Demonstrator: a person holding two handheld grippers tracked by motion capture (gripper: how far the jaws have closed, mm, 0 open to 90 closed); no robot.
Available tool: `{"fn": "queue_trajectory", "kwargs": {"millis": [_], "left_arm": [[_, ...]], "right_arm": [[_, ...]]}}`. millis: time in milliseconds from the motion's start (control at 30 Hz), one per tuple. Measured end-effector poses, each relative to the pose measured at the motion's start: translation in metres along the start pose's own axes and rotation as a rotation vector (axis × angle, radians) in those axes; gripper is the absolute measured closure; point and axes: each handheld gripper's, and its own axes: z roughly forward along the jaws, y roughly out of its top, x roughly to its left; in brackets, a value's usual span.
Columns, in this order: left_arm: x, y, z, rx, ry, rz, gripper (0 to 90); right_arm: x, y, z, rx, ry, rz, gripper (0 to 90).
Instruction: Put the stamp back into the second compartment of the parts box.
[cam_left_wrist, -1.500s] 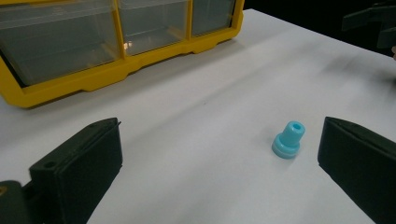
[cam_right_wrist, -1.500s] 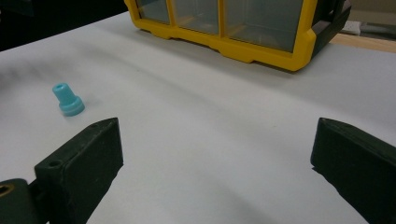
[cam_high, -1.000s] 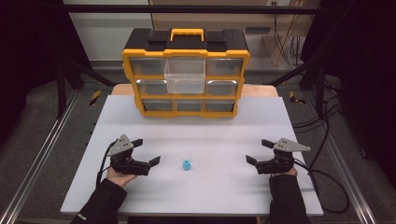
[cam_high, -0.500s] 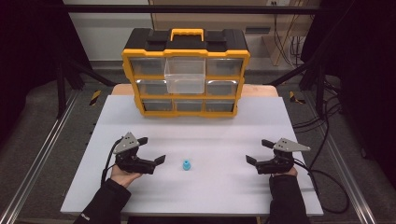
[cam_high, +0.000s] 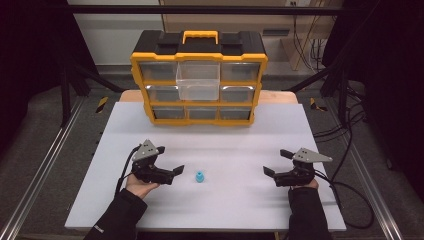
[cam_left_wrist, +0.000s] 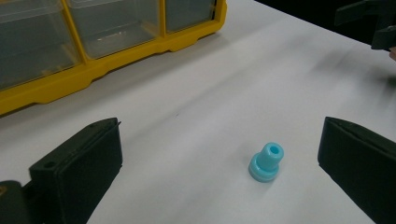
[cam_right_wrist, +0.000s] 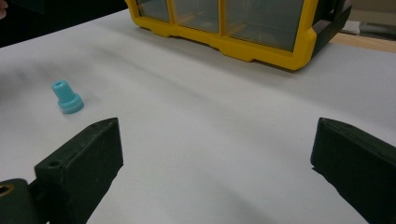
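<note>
A small light-blue plug-shaped piece stands upright on the white table, near the front and a little left of centre. My left gripper is open just left of it, jaws pointing right. In the left gripper view the blue piece sits ahead of the open left gripper, nearer the right jaw and touching neither. My right gripper rests open at the front right, jaws pointing left, holding nothing. From the right gripper the blue piece lies far off to the left.
A yellow and black drawer organizer stands at the table's back centre, its clear top middle drawer pulled out. Its yellow frame shows in both gripper views. Cables trail off the table's right side.
My left gripper has slid right along the table, closer to the blue piece. The right gripper and the blue piece have stayed put.
</note>
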Motion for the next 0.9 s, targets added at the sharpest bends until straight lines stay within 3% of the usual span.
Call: {"fn": "queue_trajectory", "kwargs": {"millis": [267,567,900], "left_arm": [[-0.006,0.004,0.010,0.019,0.006,0.010,0.0],[-0.013,0.005,0.022,0.029,0.004,-0.006,0.0],[-0.019,-0.001,0.034,0.083,-0.006,-0.003,0.0]], "right_arm": [[0.000,0.000,0.000,0.001,0.000,0.000,2.7],[0.000,0.000,0.000,0.004,0.001,-0.001,2.7],[0.000,0.000,0.000,0.005,0.001,-0.003,2.7]]}}
